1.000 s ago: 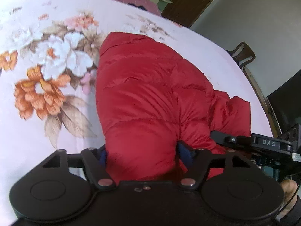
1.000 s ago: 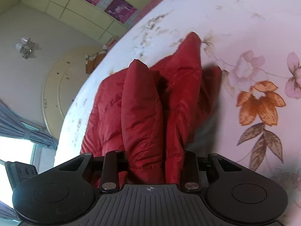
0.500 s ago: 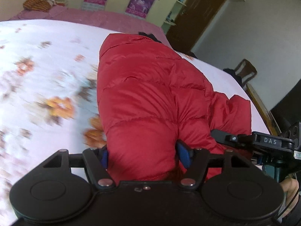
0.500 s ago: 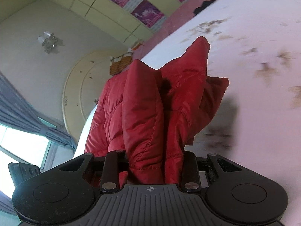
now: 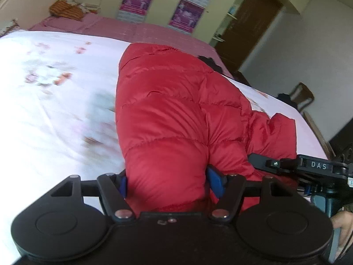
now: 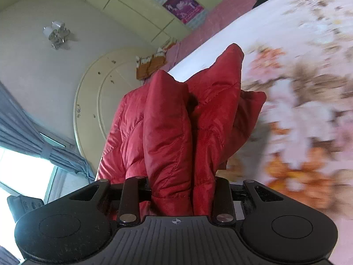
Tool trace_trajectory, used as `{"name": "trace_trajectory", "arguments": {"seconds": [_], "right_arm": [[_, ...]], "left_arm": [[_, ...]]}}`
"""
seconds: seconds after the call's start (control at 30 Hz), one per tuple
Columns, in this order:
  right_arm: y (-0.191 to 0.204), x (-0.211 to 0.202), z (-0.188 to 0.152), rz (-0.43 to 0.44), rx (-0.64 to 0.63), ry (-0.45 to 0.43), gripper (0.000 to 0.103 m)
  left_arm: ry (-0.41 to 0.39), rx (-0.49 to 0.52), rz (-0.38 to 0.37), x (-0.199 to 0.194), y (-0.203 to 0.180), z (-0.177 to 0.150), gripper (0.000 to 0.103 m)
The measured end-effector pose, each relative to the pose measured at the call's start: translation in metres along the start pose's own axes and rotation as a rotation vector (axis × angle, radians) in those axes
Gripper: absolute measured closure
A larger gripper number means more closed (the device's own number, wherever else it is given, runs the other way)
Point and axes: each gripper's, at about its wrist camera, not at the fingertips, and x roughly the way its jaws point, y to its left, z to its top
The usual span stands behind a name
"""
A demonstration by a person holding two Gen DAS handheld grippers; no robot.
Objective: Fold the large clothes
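While bunched up thick between both sets of tongs, red puffer jacket (image 5: 167,119) looks slick and shiny, quilted in fat pillowy channels, hanging just above the floral bedsheet (image 5: 50,101). Left gripper (image 5: 169,185) clamped fairly wide on a fat rounded roll, blue pads (image 5: 217,182) digging into both sides. Right gripper (image 6: 181,190) pinched narrower on two upright folds with pointy tops. Past the left tongs: pink blanket (image 5: 136,29), purple posters (image 5: 186,15), brown door (image 5: 249,22), wooden chair (image 5: 302,95) off right. Beyond the right tongs: arched headboard (image 6: 94,101), blue curtain (image 6: 26,137). Sheet pattern badly blurred.
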Motion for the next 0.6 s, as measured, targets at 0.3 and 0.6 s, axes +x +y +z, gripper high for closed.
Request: {"name": "trace_trajectory", "arguments": {"seconds": [0.3, 0.6], "right_arm": [[0.020, 0.097, 0.003, 0.001, -0.023, 0.059, 0.072], [0.009, 0.139, 0.016, -0.052, -0.011, 0.092, 0.057]], "left_arm": [[-0.019, -0.015, 0.072, 0.010, 0.064, 0.019, 0.037], [-0.022, 0.001, 0.100, 0.023, 0.092, 0.009, 0.031]]}}
